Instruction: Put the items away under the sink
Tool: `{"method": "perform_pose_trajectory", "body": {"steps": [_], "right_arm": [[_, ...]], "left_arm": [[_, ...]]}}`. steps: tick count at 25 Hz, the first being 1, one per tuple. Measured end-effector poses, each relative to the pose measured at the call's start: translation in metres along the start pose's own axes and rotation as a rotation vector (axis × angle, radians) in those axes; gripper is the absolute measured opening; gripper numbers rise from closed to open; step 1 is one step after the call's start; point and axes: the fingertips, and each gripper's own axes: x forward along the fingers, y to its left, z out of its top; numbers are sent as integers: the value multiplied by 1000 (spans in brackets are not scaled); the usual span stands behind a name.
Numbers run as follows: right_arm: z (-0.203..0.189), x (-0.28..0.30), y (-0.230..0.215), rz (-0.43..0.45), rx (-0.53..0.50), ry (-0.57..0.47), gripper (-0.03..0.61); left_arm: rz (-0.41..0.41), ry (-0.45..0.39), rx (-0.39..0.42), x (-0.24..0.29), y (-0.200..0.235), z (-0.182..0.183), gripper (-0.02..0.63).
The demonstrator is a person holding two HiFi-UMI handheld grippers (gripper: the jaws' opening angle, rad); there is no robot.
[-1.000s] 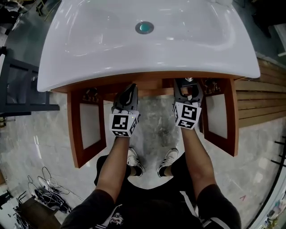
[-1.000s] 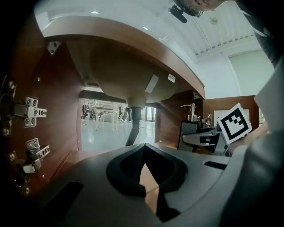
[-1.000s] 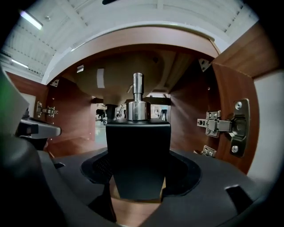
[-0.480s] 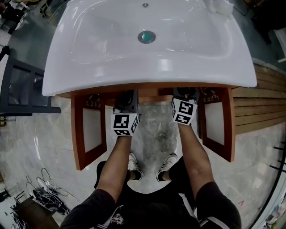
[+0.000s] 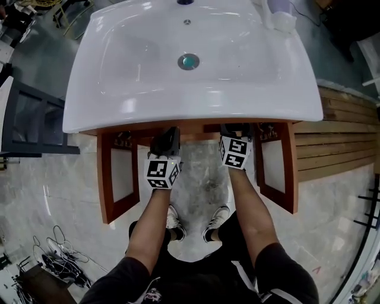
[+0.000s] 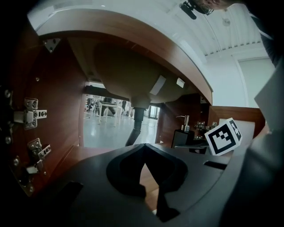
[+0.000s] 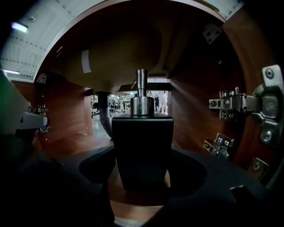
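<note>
A black soap dispenser (image 7: 142, 146) with a metal pump stands upright between the jaws of my right gripper (image 7: 142, 177), which is shut on it inside the wooden cabinet under the sink. In the left gripper view the same dispenser (image 6: 183, 133) appears at the right, behind the right gripper's marker cube (image 6: 223, 136). My left gripper (image 6: 142, 151) is shut with nothing in it, and it points into the cabinet's left half. In the head view both grippers (image 5: 167, 138) (image 5: 235, 132) reach under the white sink (image 5: 190, 95), whose rim hides their jaws and the dispenser.
Both cabinet doors (image 5: 116, 178) (image 5: 276, 169) stand open on either side of my arms. The drain pipe (image 7: 104, 119) drops from the basin at the cabinet's middle. Door hinges (image 7: 242, 104) stick out on the right wall. A pale bottle (image 5: 279, 12) stands on the sink's back right corner.
Both grippers have pushed further in under the sink. The dispenser's pump top, visible in the head view a second ago, is now hidden by the rim.
</note>
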Motion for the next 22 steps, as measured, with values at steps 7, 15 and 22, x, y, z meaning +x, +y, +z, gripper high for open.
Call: {"method": "perform_pose_trajectory", "body": {"steps": [7,15,22], "right_arm": [[4,-67,10,37,8,110,365],[72,-203,51,183,-28,150,362],[174,-307,75,250,-31,65,254]], "left_arm": [[10,99,-18,-44,-25,20,6],[-11,166,-59,-113,-80,90,6],[-33,141,-60,-173,-127,191,6]]}}
